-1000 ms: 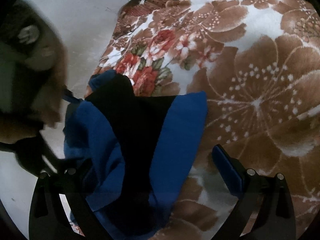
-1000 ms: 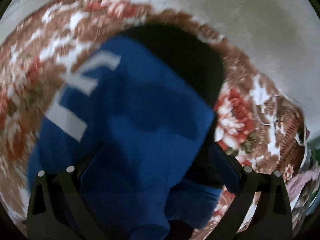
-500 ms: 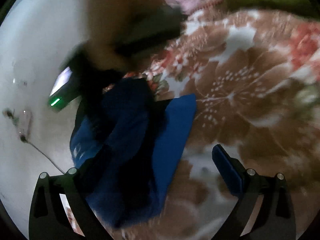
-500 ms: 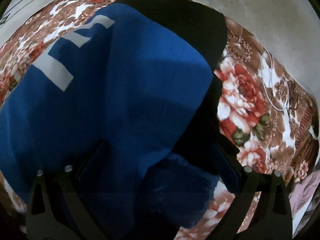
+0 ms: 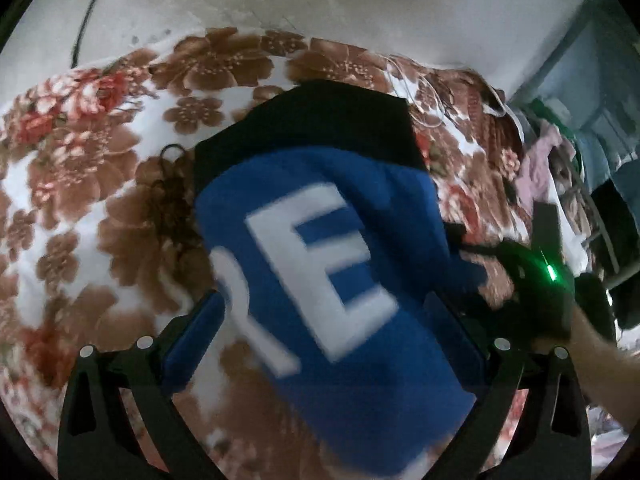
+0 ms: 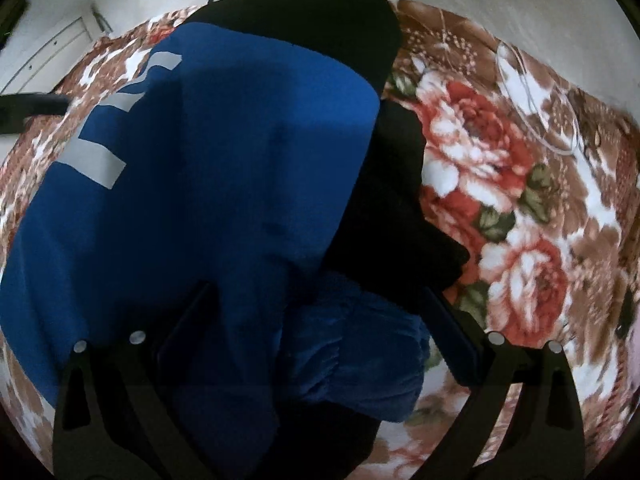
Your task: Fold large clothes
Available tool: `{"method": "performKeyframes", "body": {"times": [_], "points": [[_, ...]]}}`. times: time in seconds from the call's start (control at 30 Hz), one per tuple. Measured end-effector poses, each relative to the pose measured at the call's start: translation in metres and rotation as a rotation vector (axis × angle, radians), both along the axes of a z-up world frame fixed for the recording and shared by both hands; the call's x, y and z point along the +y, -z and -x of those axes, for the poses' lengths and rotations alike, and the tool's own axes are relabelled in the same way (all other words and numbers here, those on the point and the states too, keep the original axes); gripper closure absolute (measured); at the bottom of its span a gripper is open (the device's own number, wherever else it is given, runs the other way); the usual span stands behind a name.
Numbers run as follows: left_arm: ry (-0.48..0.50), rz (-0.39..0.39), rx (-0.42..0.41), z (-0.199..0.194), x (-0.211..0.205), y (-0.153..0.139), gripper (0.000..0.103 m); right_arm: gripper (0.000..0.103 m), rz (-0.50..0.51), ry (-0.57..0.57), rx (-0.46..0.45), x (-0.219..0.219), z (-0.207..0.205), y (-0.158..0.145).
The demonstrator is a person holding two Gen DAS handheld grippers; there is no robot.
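My left tool (image 5: 326, 316) stands wide open with nothing pinched; the blue sweatshirt (image 5: 340, 272) lies between and beyond its fingers, white letters up. My right tool (image 6: 316, 320) is also spread wide, and a bunched blue sleeve (image 6: 360, 352) sits between its fingers, though I cannot tell whether either finger touches it. The sweatshirt's long axis runs straight ahead from the left tool, from its near edge out to the black part (image 5: 312, 120) at the far end. In the left view the right tool sits just right of the garment, level with its middle. I judge the right tool nearer the loose sleeve, so tucking that in falls to it. The garment lies on the flowered blanket (image 5: 80, 184), close under both tools.
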State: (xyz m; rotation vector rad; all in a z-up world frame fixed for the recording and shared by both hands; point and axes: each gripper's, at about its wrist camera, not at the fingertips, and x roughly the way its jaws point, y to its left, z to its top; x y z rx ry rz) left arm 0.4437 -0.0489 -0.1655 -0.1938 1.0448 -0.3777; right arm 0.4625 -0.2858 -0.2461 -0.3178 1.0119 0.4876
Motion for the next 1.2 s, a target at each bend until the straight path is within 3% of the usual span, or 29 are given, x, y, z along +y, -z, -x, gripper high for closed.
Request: {"method": "performKeyframes", "body": {"times": [0.03,0.1,0.17,0.3,0.37,0.47,0.57,0.67,0.77,0.9,1.1,1.2], "points": [[0.010,-0.005,0.019,-0.004,-0.006,0.009,0.005,0.005,-0.022,0.013,0.012,-0.003,-0.001,0.003],[0.030,-0.097,0.059,-0.009,-0.025,0.036,0.004,0.005,-0.052,0.028,0.025,-0.009,-0.002,0.007],[0.033,-0.181,0.036,-0.009,-0.031,0.053,0.004,0.005,-0.060,0.032,0.031,-0.015,-0.002,0.010],[0.015,-0.132,0.082,-0.008,-0.012,0.080,0.004,0.005,-0.117,0.013,0.070,-0.025,-0.003,0.018],[0.012,-0.132,0.084,-0.006,-0.008,0.083,0.004,0.005,-0.106,-0.006,0.047,-0.021,0.001,0.016],[-0.014,-0.164,0.064,0.001,-0.015,0.068,0.004,0.005,-0.114,0.012,0.040,-0.024,0.007,0.013],[-0.019,-0.255,-0.067,0.019,-0.023,0.030,0.005,0.005,-0.114,0.055,0.008,-0.030,0.020,-0.005],[0.006,-0.284,-0.167,0.050,-0.035,-0.002,0.005,0.005,-0.117,0.093,-0.037,-0.037,0.035,-0.029],[0.016,-0.273,-0.188,0.071,-0.045,-0.021,0.005,0.005,-0.151,0.161,-0.051,-0.045,0.047,-0.054],[0.009,-0.252,-0.156,0.078,-0.046,-0.022,0.005,0.005,-0.279,0.256,0.002,-0.058,0.041,-0.076],[-0.058,-0.094,-0.058,0.067,-0.019,-0.016,0.005,0.005,-0.401,0.332,0.162,-0.080,-0.011,-0.056],[-0.077,-0.093,-0.057,0.060,-0.008,-0.008,0.005,0.005,-0.378,0.280,0.192,-0.073,-0.026,-0.044]]}}
